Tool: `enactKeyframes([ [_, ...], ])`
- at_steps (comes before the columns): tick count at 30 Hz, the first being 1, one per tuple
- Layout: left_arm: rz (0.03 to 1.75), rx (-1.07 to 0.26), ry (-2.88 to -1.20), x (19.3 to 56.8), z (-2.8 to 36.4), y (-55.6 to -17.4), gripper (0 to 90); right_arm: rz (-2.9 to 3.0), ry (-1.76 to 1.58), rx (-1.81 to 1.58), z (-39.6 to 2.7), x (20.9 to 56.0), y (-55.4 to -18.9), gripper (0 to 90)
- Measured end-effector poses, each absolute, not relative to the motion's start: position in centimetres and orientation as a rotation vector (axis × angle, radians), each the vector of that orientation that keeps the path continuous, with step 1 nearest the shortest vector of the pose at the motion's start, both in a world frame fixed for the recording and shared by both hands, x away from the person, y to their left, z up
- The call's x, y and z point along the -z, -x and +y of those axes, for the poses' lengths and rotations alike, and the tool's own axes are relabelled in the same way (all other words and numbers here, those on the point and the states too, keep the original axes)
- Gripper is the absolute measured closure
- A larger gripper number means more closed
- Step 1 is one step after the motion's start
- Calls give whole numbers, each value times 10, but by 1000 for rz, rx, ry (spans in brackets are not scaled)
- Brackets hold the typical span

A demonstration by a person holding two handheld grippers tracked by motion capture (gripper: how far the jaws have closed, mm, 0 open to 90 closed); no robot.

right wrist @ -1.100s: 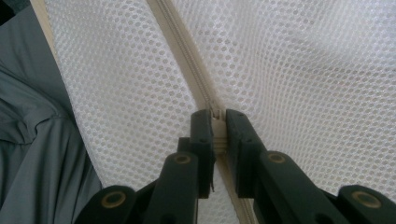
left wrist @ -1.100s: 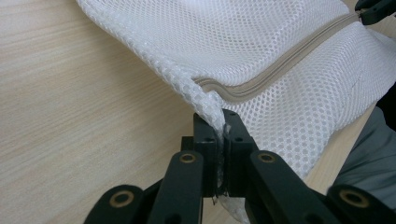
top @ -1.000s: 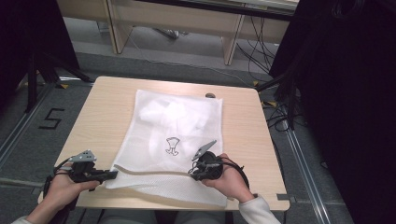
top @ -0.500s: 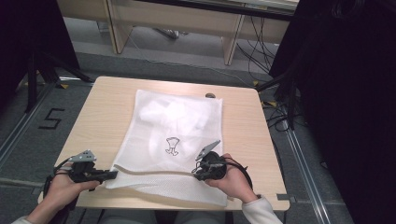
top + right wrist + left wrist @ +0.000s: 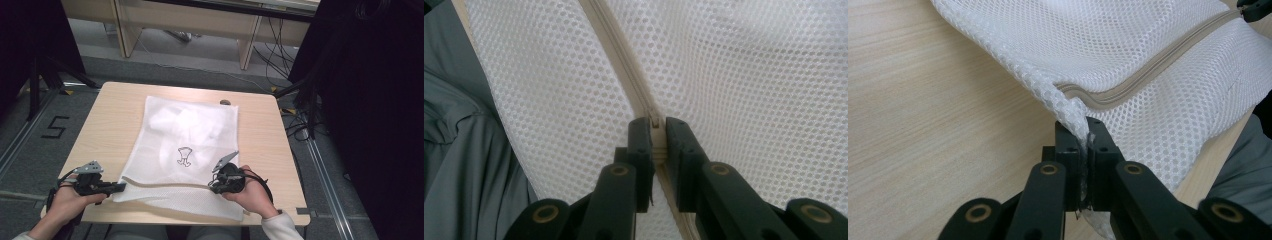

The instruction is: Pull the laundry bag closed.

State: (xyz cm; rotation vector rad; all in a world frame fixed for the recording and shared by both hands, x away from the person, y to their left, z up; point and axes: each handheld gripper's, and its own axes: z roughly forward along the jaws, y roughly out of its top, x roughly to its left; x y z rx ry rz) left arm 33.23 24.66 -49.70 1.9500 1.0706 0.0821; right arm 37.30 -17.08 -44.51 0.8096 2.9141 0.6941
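High view: a white mesh bag (image 5: pixel 187 150) lies flat on the desk (image 5: pixel 260 135), its near edge toward the person, with a beige zip (image 5: pixel 165 184) running across that near part. The left hand-held gripper (image 5: pixel 119 186) is clamped on the bag's left corner; in the left gripper view its jaws are pressed tight on a pinch of mesh (image 5: pixel 1075 117) just beside the end of the zip (image 5: pixel 1128 90). The right hand-held gripper (image 5: pixel 213 186) sits at the other end of the zip, and in the right gripper view its jaws are closed on what looks like the zip's slider (image 5: pixel 655 125), though the pull itself is too small to be sure of.

The step in hand seems to be running the zip along its track. To do it well, the left grip should act as an anchor, holding the corner firm and low so the zip line stays taut and straight. The right one should pull along the line of the zip, not up or sideways, or the slider may snag the mesh. The pull should be steady; if the fabric bunches ahead of the slider, ease off and re-tension from the left.
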Motion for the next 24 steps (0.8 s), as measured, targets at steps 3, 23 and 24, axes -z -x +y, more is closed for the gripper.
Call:
enactKeyframes([
  [3, 1070, -79, -1952, 497, 247, -332, 856, 2907, -818, -701, -172, 445, -372, 823],
  [23, 1074, -76, -1948, 497, 247, -332, 856, 2899, -845, -698, -183, 444, -371, 823],
  [24, 1075, -73, -1947, 497, 247, -332, 856, 2900, -845, -702, -184, 444, -371, 823],
])
